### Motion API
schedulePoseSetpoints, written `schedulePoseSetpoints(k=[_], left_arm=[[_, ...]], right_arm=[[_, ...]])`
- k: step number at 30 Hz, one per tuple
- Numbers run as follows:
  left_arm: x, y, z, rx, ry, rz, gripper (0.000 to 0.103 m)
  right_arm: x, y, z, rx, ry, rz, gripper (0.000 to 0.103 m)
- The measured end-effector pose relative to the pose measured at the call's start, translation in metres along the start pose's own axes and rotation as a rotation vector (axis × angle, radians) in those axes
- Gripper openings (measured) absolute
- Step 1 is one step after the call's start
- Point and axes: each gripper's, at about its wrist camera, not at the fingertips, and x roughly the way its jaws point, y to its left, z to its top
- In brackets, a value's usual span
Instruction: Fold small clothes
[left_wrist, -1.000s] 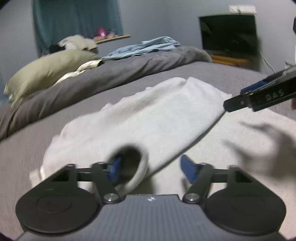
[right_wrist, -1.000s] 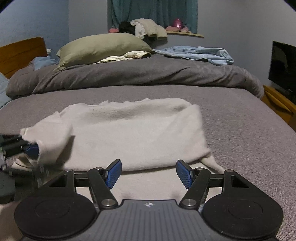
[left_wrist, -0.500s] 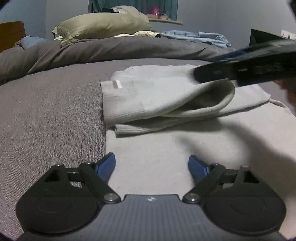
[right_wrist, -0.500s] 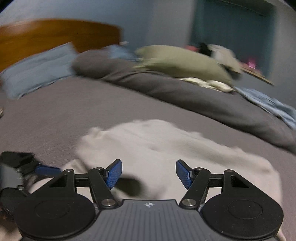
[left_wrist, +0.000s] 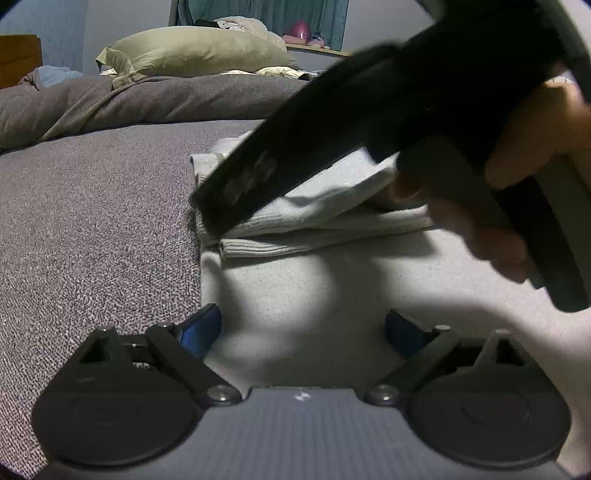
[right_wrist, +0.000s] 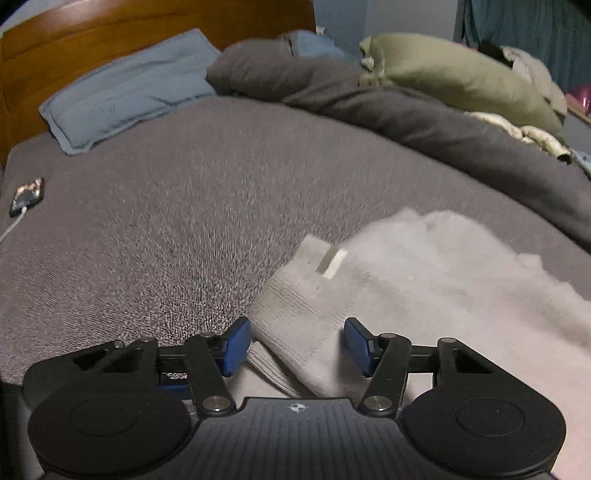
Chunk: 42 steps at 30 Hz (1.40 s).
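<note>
A pale grey knitted garment lies on the grey bedspread, with its sleeve folded over the body. My left gripper is open and empty, low over the garment's near edge. In the left wrist view my right gripper's dark body, held by a hand, crosses above the folded sleeve. In the right wrist view my right gripper is open, its blue pads either side of the ribbed cuff. A white label shows on the fold.
An olive pillow and a rolled dark duvet lie along the far side. A blue pillow rests against the wooden headboard. A phone with a cable lies at the left edge of the bed.
The sleeve has been laid folded over the body and my left gripper has let go of it and drawn back. My right gripper has swung left, across to the ribbed cuff.
</note>
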Motion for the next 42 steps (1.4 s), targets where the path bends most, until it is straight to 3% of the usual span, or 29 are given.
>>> schedulePoseSetpoints(k=[2,4,5,8,11,14,18,23,27,29,31,32,34,42], left_arm=[[0.0,-0.001,0.0,0.005,0.001,0.003,0.097],[0.0,-0.002,-0.001,0.009,0.001,0.006,0.097],[0.001,-0.001,0.0,0.011,0.001,0.007,0.097],[0.0,-0.003,0.0,0.012,0.0,0.008,0.097],[-0.001,-0.004,0.0,0.013,0.0,0.008,0.097],[0.0,-0.004,-0.001,0.018,-0.001,0.012,0.097],[0.002,-0.003,-0.001,0.024,0.001,0.016,0.097],[0.001,-0.007,-0.002,0.035,0.0,0.024,0.098],[0.0,-0.009,-0.002,0.041,-0.001,0.028,0.098],[0.001,-0.009,-0.002,0.043,-0.001,0.028,0.099],[0.001,-0.01,-0.001,0.047,0.0,0.03,0.1],[0.001,-0.01,-0.001,0.05,0.001,0.032,0.1],[0.003,-0.011,-0.001,0.056,0.003,0.035,0.101],[0.005,-0.01,-0.001,0.061,0.004,0.039,0.102]], right_arm=[[0.009,0.008,0.0,-0.062,0.032,-0.041,0.056],[0.011,0.011,-0.001,-0.089,0.027,-0.076,0.018],[0.007,0.009,-0.001,-0.079,0.014,-0.074,0.007],[-0.02,-0.005,0.001,-0.016,-0.067,-0.064,0.005],[-0.063,-0.026,-0.002,0.06,-0.157,-0.05,0.005],[-0.11,-0.059,-0.008,0.137,-0.24,-0.086,0.005],[-0.157,-0.114,-0.026,0.294,-0.287,-0.176,0.005],[-0.197,-0.171,-0.087,0.435,-0.248,-0.314,0.005],[-0.203,-0.209,-0.149,0.607,-0.132,-0.336,0.006],[-0.201,-0.226,-0.182,0.731,-0.06,-0.286,0.015],[-0.202,-0.234,-0.21,0.82,-0.028,-0.258,0.031],[-0.2,-0.238,-0.215,0.837,-0.027,-0.262,0.046],[-0.203,-0.236,-0.219,0.853,-0.051,-0.28,0.056],[-0.191,-0.254,-0.221,0.894,-0.134,-0.282,0.057]])
